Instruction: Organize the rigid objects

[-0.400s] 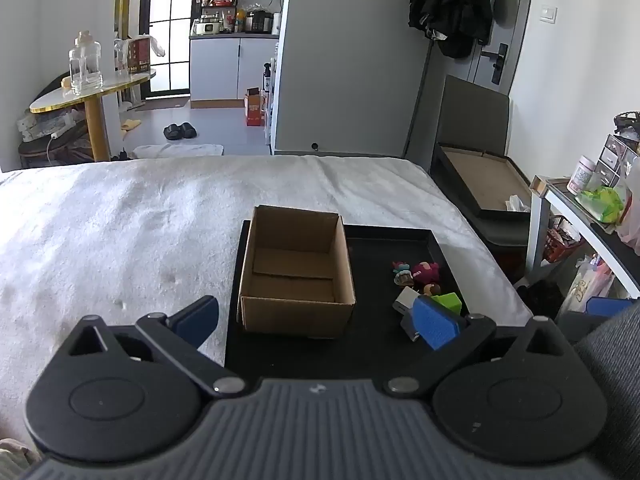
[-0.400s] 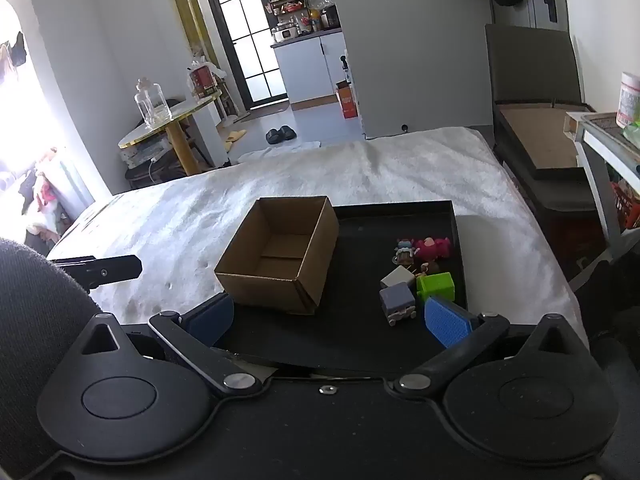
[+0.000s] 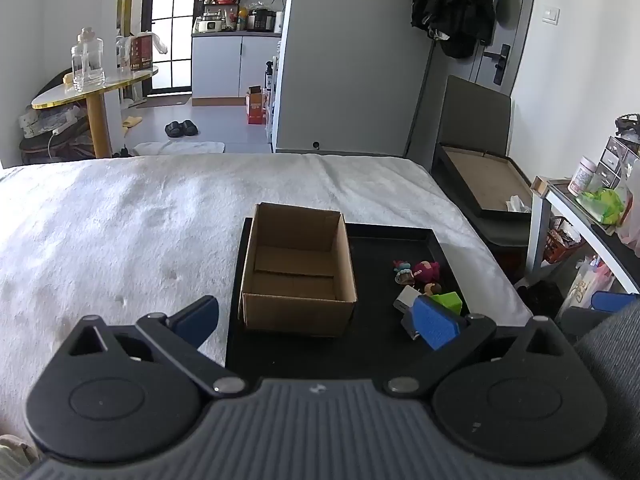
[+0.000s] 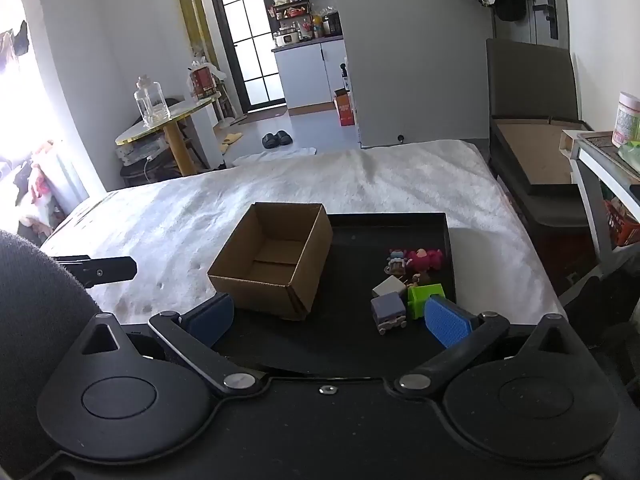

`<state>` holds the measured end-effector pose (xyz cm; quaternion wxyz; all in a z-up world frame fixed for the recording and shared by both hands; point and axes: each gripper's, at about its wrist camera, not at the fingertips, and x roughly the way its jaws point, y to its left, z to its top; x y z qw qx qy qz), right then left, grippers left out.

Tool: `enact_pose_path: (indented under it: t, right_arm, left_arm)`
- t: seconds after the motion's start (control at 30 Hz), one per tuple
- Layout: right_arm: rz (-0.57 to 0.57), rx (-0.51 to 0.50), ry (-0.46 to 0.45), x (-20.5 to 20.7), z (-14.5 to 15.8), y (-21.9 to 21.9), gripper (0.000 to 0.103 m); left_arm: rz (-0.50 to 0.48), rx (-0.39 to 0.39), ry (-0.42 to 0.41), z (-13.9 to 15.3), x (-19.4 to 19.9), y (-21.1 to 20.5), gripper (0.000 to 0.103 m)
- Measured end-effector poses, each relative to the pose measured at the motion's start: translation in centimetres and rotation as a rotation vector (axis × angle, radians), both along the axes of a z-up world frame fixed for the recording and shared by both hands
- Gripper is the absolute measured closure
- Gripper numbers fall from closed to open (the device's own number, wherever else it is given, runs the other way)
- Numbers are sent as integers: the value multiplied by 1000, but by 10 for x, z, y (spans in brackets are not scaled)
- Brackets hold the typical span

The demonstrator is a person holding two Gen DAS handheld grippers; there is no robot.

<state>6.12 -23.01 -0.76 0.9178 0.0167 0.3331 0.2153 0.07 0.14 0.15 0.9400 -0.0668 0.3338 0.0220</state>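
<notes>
Nearest in each wrist view is the claw itself. The left gripper has its jaws spread as wide as they go, with nothing between them, and so does the right gripper.

Just beyond both lies the black tray, resting on the white bedcover. Take the cardboard box as landmark: it stands open-topped on the tray's left part and looks bare inside. The small toys all sit to the right of the box, apart from it, on the tray's right part. The purple block is closest to the claws, the white cube and green block are just behind it, and the pink figure lies farthest back.

My judgement is that the right gripper is the better placed: the toys lie ahead between its jaws, toward the right one, while from the left gripper they lie off to the right.

The right wrist view shows the purple block whole. In the left wrist view that gripper's own right pad covers most of it.
</notes>
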Motion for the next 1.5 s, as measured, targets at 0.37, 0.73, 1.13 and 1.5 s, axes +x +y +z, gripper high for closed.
enact_pose_path:
  t: [0.37,0.73,1.13,1.5]
  right_arm:
    - [-14,-22,-15,-11,-3,2,0]
    - [-20,-10,5,-12,-6,2,0]
    - [-23,-10,11,-14,-7,4,0]
    - [-22,-8,14,-13,-6,4,0]
  left_arm:
    - [3,-5,1,-1,-1,1,0]
    - [-4,-7,8,-5,-1,1,0]
    - [-6,-7,13,-7,1,1,0]
    - [-6,-4,14,-9,1,2,0]
